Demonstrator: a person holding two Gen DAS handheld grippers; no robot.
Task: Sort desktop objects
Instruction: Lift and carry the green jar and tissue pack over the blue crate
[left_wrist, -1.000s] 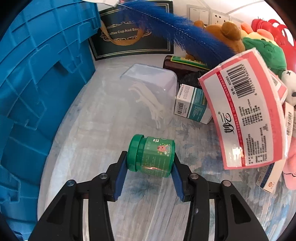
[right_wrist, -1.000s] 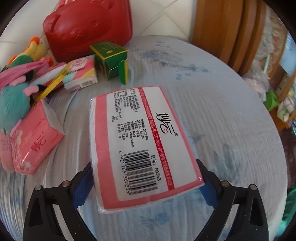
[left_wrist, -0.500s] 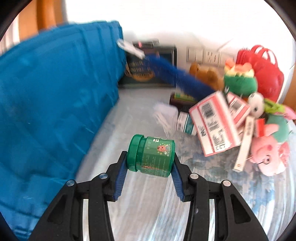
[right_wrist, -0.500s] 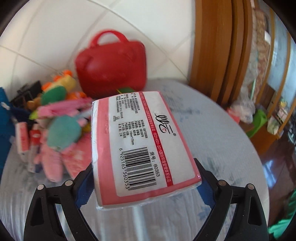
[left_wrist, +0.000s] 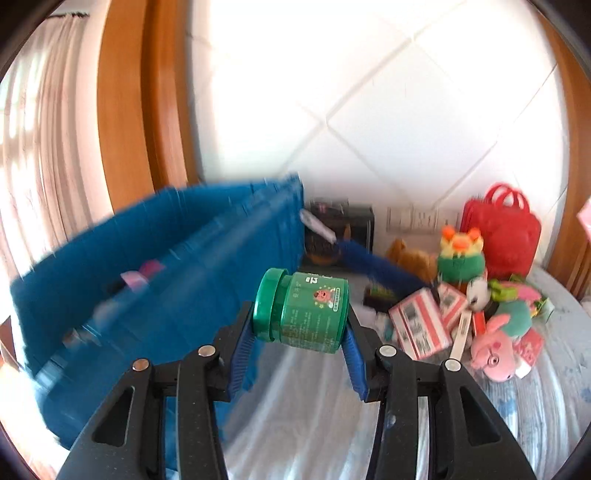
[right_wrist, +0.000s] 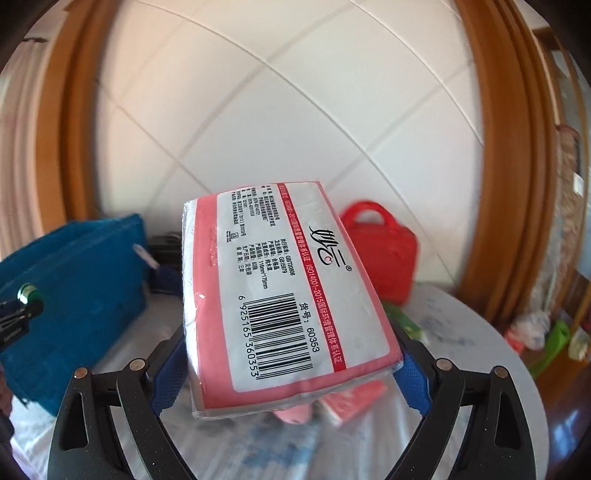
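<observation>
- Green plastic jar with screw lid (left_wrist: 303, 308): clamped on its side between the blue pads of the left gripper (left_wrist: 300, 334), lid to the left, long axis crosswise to the fingers, held clear above the cloth-covered desk (left_wrist: 314, 413).
- Pink plastic-wrapped tissue pack (right_wrist: 284, 295): pinched across its width by the right gripper (right_wrist: 288, 373), long axis pointing forward, also aloft.
- Blue plastic crate (left_wrist: 155, 280): stands at the desk's left edge, just left of the jar (the likely drop point); the left gripper is nearer.
</observation>
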